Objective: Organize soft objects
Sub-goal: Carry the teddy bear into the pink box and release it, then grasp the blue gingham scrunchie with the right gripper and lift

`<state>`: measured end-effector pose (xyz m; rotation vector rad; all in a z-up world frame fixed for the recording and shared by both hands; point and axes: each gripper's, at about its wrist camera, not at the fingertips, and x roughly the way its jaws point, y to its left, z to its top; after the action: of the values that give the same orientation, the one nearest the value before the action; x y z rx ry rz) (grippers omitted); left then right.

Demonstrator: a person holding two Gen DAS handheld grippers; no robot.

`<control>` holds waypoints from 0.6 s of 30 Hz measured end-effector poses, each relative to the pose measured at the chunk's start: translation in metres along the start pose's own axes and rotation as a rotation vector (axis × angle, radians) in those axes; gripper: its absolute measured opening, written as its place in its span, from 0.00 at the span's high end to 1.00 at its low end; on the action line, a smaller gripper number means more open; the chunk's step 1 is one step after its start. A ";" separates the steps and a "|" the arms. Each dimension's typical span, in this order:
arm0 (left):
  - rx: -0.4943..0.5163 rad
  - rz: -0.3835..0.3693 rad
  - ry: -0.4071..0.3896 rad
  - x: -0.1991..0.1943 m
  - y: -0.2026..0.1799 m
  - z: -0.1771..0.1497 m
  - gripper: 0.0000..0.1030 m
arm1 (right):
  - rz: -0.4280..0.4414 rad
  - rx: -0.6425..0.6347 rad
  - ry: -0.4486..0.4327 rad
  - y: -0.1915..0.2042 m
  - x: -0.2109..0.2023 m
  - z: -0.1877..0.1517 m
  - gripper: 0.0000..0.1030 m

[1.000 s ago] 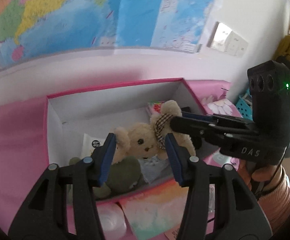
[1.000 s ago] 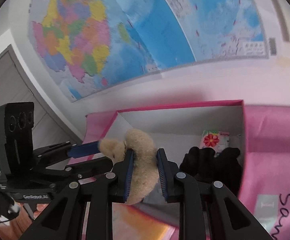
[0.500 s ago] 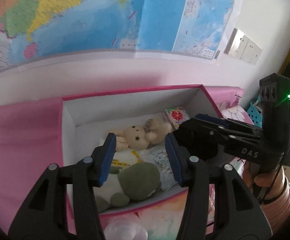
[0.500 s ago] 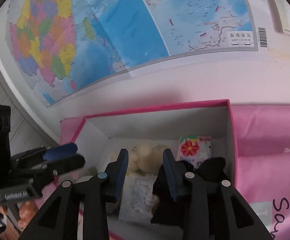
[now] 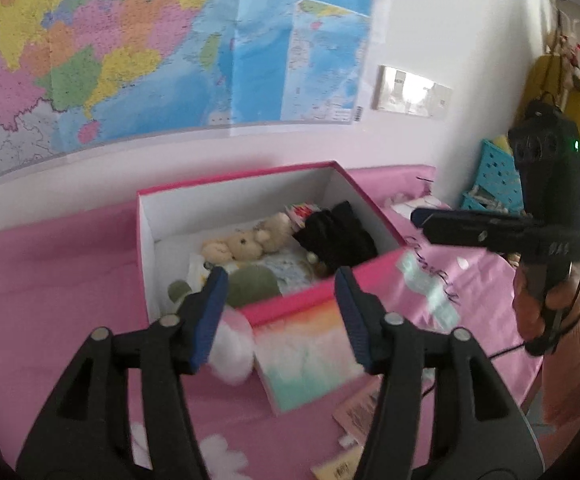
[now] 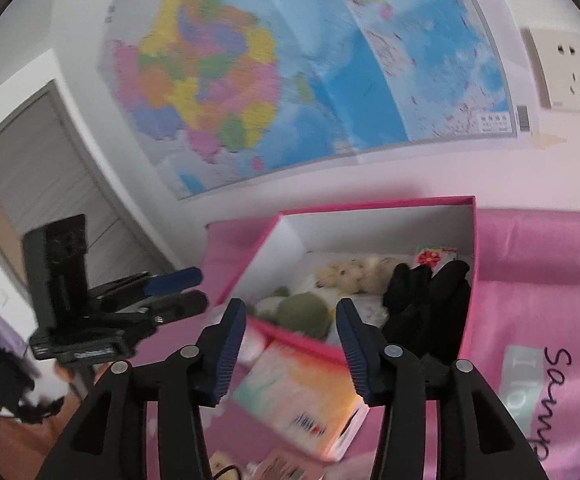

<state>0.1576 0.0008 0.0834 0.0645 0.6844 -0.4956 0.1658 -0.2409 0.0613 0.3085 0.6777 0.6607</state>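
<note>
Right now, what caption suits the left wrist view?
Open left gripper before pink cardboard box holding beige plush bear.

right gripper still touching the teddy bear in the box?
Apart. The right wrist view shows the right gripper, whose jaws have just been opening, with nothing between them; the teddy bear lies well beyond them inside the pink box.

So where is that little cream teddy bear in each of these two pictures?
Left wrist view: the teddy bear lies inside the pink box, near its middle, left of the black soft thing.
Right wrist view: it lies towards the back of the box, centre right of the picture, again just left of the black thing.
Shared landmark: the wall map above the box.
</note>
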 end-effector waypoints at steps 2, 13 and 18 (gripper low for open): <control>0.008 -0.004 0.006 -0.007 -0.006 -0.012 0.42 | 0.021 -0.024 -0.003 0.011 -0.014 -0.007 0.49; 0.047 -0.059 0.111 -0.021 -0.036 -0.084 0.42 | 0.012 -0.072 -0.050 0.032 -0.081 -0.045 0.49; 0.098 -0.141 0.163 -0.025 -0.060 -0.118 0.42 | -0.047 -0.037 -0.068 0.020 -0.102 -0.057 0.48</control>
<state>0.0441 -0.0160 0.0136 0.1513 0.8275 -0.6643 0.0591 -0.2895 0.0766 0.2786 0.6054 0.6148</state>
